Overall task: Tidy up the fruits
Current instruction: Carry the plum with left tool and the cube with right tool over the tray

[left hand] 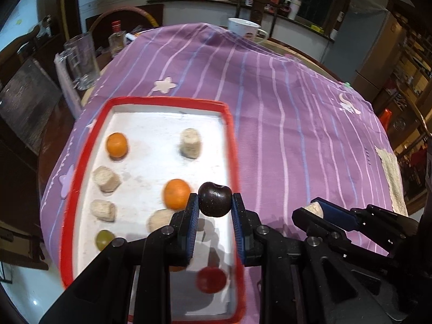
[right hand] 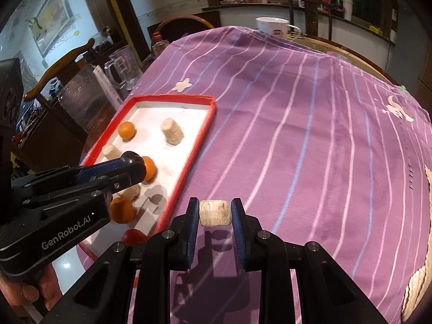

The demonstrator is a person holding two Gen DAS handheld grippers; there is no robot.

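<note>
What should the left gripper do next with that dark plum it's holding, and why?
Probably carry the dark plum rightward, clear of the red-rimmed tray, onto the purple cloth. The left gripper is shut on it, lifted over the tray's right edge, while the right gripper already holds its beige cylinder above the cloth.

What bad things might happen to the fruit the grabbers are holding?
The round dark plum is pinched by only its sides in the left gripper, so it might slip and drop onto the oranges in the red tray. The right gripper holds a beige roll over the cloth; dropped, it may roll away.
</note>
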